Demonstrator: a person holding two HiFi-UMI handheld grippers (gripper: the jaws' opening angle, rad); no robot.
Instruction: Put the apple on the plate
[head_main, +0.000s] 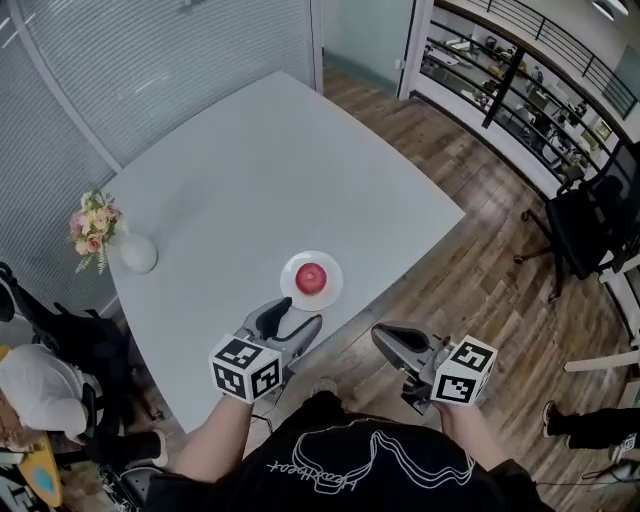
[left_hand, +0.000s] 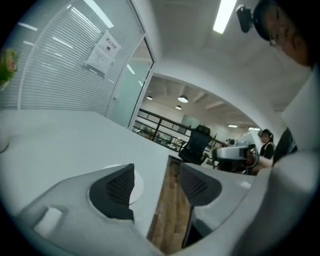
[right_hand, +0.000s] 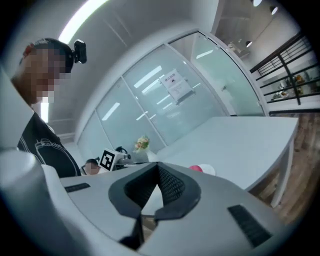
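A red apple (head_main: 311, 277) rests on a small white plate (head_main: 332, 292) near the front edge of the white table (head_main: 250, 170). Just short of the plate, over the table's edge, my left gripper (head_main: 297, 315) stands open with nothing between its pads. In the left gripper view a part of the plate (left_hand: 138, 187) shows past the left pad; the apple is hidden there. My right gripper (head_main: 385, 335) is shut and empty, off the table to the right, above the floor. The right gripper view shows its tips (right_hand: 157, 167) together, with apple (right_hand: 196, 169) and plate (right_hand: 210, 171) beyond.
A round white vase (head_main: 137, 252) with flowers (head_main: 93, 222) stands at the table's left edge. A black office chair (head_main: 590, 225) is on the wooden floor at the right. A seated person (head_main: 30, 390) is at the lower left.
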